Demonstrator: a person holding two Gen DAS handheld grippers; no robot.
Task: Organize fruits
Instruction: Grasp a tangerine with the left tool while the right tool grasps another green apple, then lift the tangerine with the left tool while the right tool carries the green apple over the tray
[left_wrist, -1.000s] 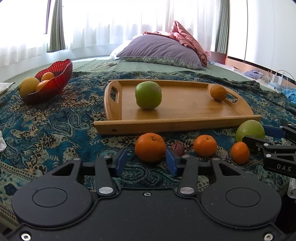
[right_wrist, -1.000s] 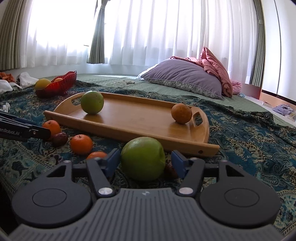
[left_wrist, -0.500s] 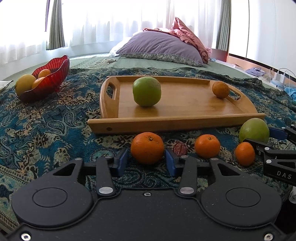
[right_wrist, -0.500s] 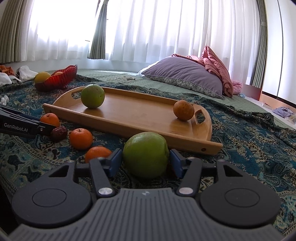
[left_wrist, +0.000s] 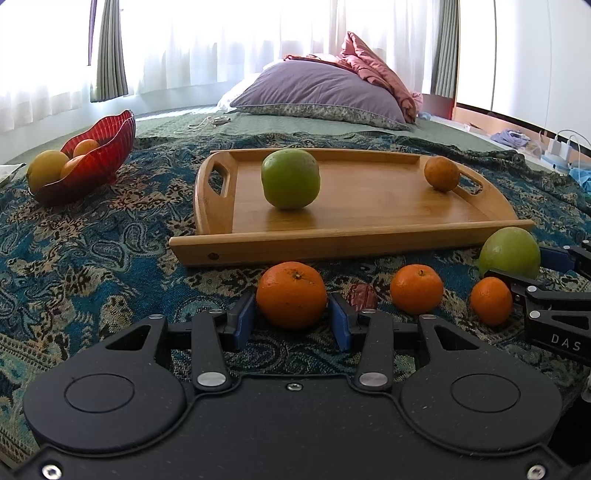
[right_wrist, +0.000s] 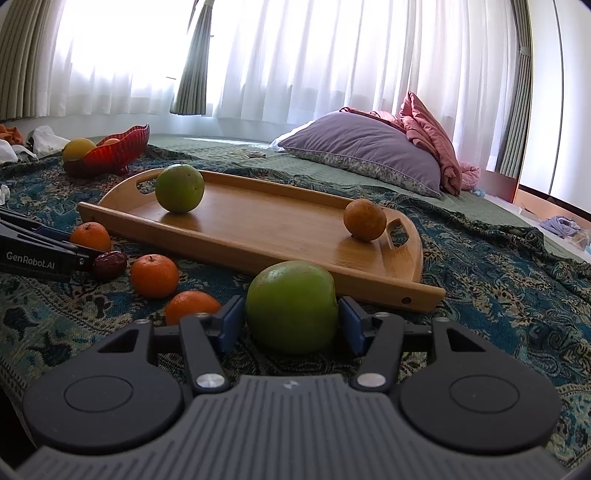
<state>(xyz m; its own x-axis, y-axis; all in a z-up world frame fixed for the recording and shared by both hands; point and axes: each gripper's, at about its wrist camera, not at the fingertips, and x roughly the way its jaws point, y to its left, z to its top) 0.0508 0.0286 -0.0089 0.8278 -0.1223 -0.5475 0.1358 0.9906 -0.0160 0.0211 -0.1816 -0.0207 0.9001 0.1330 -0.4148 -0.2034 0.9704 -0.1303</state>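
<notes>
Left gripper (left_wrist: 291, 323) has just been closing around the big orange (left_wrist: 291, 294) on the bedspread (left_wrist: 92, 251), just off the tray's (left_wrist: 351, 242) near edge. Pads flank it, look just shy of contact. Right gripper (right_wrist: 291, 325), also closing, brackets the green fruit (right_wrist: 291, 304) by the tray's near right corner. Both probably tray-bound.

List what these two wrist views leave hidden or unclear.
- Red bowl, left wrist view: its wall hides most of the fruit inside, so no count is possible.
- Right gripper, left wrist view: the picture's right edge cuts off its body.
- Green fruit, right wrist view: its bulk covers where the blue fingers meet it, so contact is unclear.
- Dark red fruit, right wrist view: the left gripper's tip partly covers it.
</notes>
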